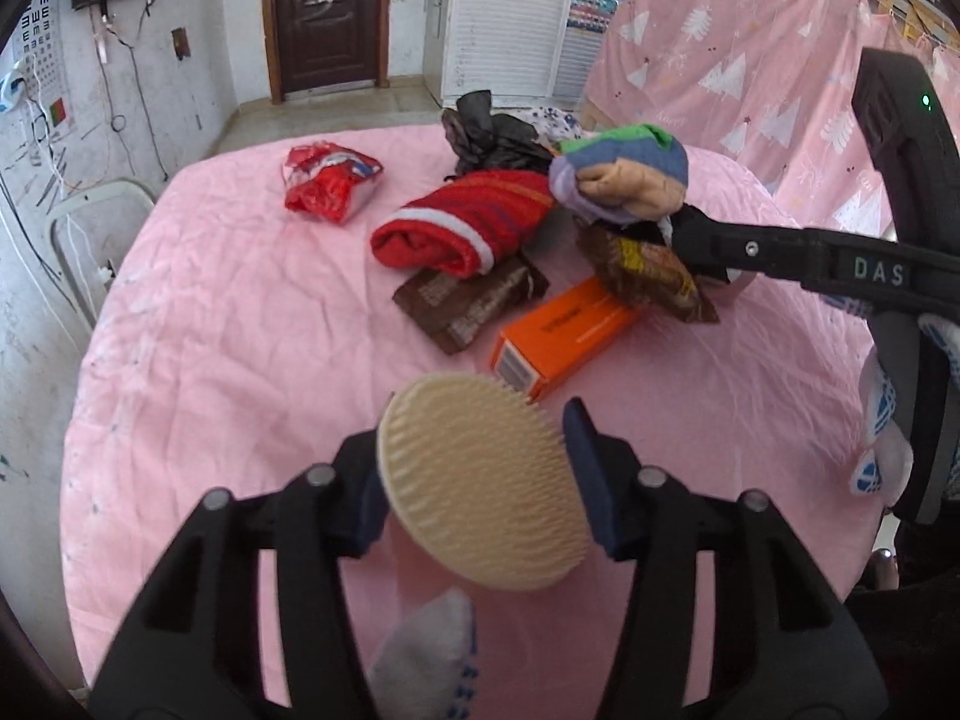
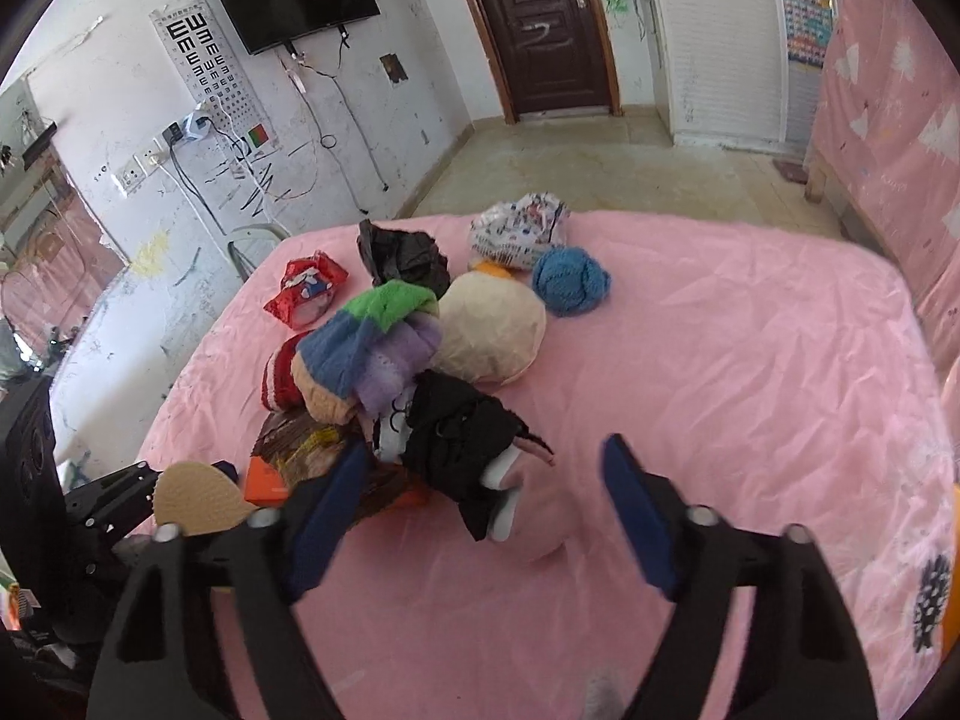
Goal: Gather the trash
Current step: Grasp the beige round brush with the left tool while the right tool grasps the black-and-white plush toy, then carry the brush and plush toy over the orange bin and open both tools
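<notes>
Left wrist view: left gripper (image 1: 480,468) pinches beige brush (image 1: 480,480) between its pads for removal; right gripper (image 2: 486,492) jaws spread, empty.

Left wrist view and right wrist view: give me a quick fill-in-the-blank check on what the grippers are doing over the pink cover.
1. The left gripper grips a round cream ___.
2. The long box just beyond it is coloured ___.
3. The right gripper has its jaws ___, with a black garment between them.
4. The crumpled snack bag at far left is ___.

Missing words: brush; orange; open; red.
</notes>
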{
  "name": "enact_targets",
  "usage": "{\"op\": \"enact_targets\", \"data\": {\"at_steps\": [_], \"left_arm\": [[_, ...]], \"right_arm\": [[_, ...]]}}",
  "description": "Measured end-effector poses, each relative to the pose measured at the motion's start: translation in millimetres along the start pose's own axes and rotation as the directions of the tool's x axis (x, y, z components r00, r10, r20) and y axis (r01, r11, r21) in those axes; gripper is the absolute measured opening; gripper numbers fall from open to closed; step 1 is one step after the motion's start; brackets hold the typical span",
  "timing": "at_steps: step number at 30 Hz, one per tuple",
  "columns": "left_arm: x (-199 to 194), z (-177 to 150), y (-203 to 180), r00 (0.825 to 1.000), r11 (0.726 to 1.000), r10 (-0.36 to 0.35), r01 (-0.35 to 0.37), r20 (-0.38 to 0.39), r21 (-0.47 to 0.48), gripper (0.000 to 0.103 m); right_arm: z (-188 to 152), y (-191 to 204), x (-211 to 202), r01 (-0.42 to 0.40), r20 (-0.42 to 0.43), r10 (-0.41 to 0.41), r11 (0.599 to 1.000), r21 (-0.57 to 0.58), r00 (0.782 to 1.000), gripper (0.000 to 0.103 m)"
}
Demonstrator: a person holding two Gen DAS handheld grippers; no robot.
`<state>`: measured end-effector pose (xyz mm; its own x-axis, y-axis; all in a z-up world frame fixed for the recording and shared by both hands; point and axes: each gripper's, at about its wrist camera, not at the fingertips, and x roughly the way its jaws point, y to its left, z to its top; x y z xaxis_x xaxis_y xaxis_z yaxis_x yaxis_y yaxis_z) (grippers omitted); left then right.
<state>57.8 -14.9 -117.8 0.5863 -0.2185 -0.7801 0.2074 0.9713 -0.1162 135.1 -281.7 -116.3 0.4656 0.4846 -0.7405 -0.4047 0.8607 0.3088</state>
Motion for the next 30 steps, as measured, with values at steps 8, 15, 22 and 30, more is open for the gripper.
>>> {"op": "enact_targets", "data": {"at_steps": [8,15,22,30], "left_arm": [[-9,0,-1,1.000,1.000,-0.003,0.003,0.027,-0.008,0.035],[-22,1,-5,0.998,1.000,0.027,-0.027,0.057,-0.014,0.032],[-44,4,-16,0.994,0.998,0.054,-0.053,0.099,-0.015,0.032],[-68,36,-65,0.984,0.998,-0.006,-0.006,0.177,0.065,0.032]], "right_arm": [[-11,0,-13,-0.015,0.012,0.015,1.000,-0.020,1.000,0.009],[-22,2,-38,-0.027,0.060,0.029,0.999,-0.028,0.998,0.006],[-35,-12,-76,-0.072,0.128,0.074,0.997,-0.013,0.989,0.006],[-50,-49,-134,-0.046,0.248,0.033,0.998,0.046,0.968,0.006]]}}
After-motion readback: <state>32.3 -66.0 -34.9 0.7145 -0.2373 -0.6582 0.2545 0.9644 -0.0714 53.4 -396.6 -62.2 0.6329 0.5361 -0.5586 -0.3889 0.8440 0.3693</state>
